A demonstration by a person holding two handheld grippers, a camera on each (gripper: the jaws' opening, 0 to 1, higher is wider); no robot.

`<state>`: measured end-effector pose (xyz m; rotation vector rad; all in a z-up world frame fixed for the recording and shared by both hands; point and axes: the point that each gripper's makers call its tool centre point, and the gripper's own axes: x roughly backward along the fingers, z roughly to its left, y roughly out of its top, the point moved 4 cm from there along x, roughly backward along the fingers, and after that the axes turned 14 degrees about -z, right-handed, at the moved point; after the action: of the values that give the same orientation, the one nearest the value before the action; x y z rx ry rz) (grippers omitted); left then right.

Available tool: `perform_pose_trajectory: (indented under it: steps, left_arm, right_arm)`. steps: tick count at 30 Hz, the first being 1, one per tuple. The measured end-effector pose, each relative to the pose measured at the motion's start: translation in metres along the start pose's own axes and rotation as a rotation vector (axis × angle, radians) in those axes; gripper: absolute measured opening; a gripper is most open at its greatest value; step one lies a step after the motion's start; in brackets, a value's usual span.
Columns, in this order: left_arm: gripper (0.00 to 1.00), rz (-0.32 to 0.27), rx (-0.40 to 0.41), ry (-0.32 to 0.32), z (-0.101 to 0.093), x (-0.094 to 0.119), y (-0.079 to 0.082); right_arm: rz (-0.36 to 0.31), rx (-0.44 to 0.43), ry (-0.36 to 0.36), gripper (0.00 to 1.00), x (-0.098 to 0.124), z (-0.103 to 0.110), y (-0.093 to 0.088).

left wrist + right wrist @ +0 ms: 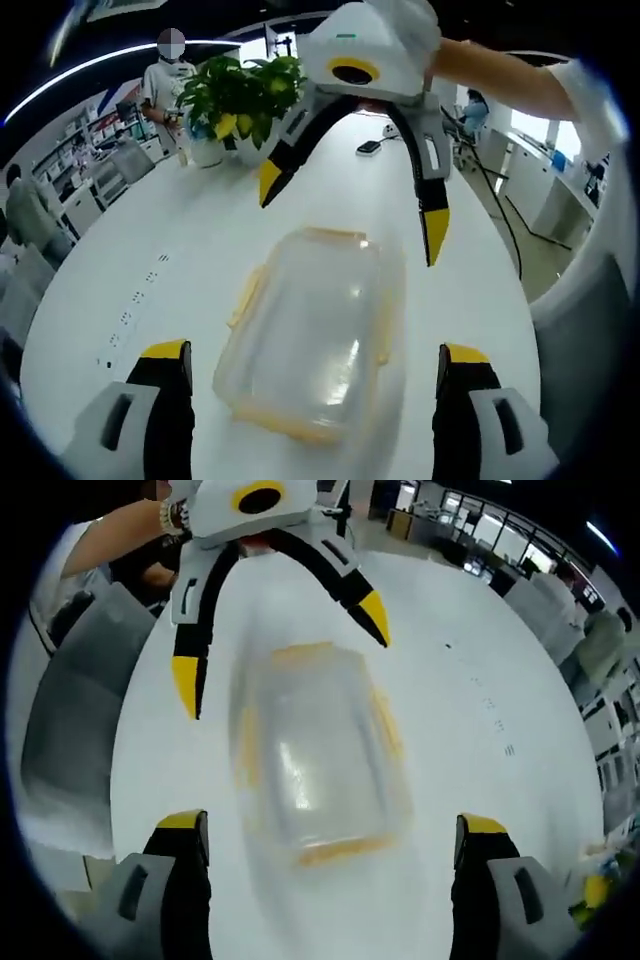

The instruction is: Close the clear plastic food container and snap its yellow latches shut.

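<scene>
On the left of the left gripper view, a person (165,75) is seen standing far back beside shelves, and a potted plant (235,95) with green and yellow leaves is placed on the far part of the white table (120,260), whose top is smooth, glossy and rounded. Nearer, the left gripper (315,375) is held with its two black, yellow-tipped jaws spread wide apart and gripping nothing, one on each side of the clear plastic food container (315,335), which is lying flat on the table between them without being touched. The container is rectangular with rounded corners, and its transparent lid appears to be laid on top; the yellow latches (245,300) are seen along its edges, but it cannot be told if they are snapped. Opposite, the right gripper (350,215) is held above the far end of the container, also spread open and empty, probably so that both ends can be pressed from the two sides. Further right, a small dark device (368,147) is lying on the table. In the right gripper view the container (320,755) is blurred.
</scene>
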<state>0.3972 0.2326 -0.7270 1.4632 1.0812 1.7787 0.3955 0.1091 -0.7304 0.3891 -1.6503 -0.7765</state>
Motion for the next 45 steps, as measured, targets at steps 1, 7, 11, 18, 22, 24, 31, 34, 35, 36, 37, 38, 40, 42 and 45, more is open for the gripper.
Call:
perform_pose_trajectory:
  steps: [1,7,11,18,22,24,31,34,35,36,37,38,40,42,45]
  left_arm:
    - [0.99,-0.015,0.027,-0.003,-0.003,0.001,0.001]
    - [0.99,-0.039,0.037,0.022,-0.007,0.011,0.004]
    - [0.99,-0.076,0.048,0.043,-0.008,0.018,0.007]
    - [0.99,-0.122,0.065,0.075,-0.014,0.033,0.011]
    - [0.99,-0.177,0.084,0.103,-0.018,0.043,0.018]
    - [0.99,-0.191,0.087,0.112,-0.022,0.048,0.020]
    - [0.99,-0.244,0.088,0.131,-0.037,0.063,0.026]
    - [0.99,-0.256,0.100,0.139,-0.043,0.072,0.027]
    - [0.99,-0.266,0.104,0.143,-0.045,0.075,0.028]
    - [0.99,-0.278,0.106,0.146,-0.048,0.079,0.028]
    - [0.99,-0.283,0.108,0.151,-0.049,0.082,0.028]
    - [0.99,-0.292,0.111,0.153,-0.053,0.086,0.027]
    - [0.99,-0.305,0.113,0.155,-0.060,0.092,0.025]
    - [0.99,-0.301,0.109,0.167,-0.063,0.098,0.022]
    - [0.99,-0.325,0.125,0.194,-0.069,0.111,0.021]
  right_arm:
    - [-0.008,-0.007,-0.004,1.00,0.000,0.001,0.001]
    - [-0.027,-0.019,-0.027,1.00,0.005,0.012,0.004]
    - [-0.032,-0.024,-0.039,1.00,0.008,0.018,0.007]
    - [-0.068,-0.034,-0.061,1.00,0.013,0.029,0.014]
    - [-0.092,-0.040,-0.078,1.00,0.018,0.038,0.019]
    - [-0.104,-0.047,-0.090,1.00,0.021,0.041,0.021]
    - [-0.147,-0.057,-0.124,1.00,0.031,0.056,0.028]
    - [-0.162,-0.072,-0.140,1.00,0.035,0.064,0.030]
    - [-0.172,-0.074,-0.148,1.00,0.036,0.068,0.031]
    - [-0.176,-0.076,-0.153,1.00,0.038,0.069,0.032]
    - [-0.182,-0.078,-0.156,1.00,0.039,0.070,0.032]
    - [-0.193,-0.081,-0.165,1.00,0.040,0.073,0.034]
    - [-0.213,-0.087,-0.174,1.00,0.042,0.081,0.038]
    - [-0.243,-0.095,-0.190,1.00,0.044,0.087,0.043]
    - [-0.283,-0.100,-0.230,1.00,0.046,0.094,0.049]
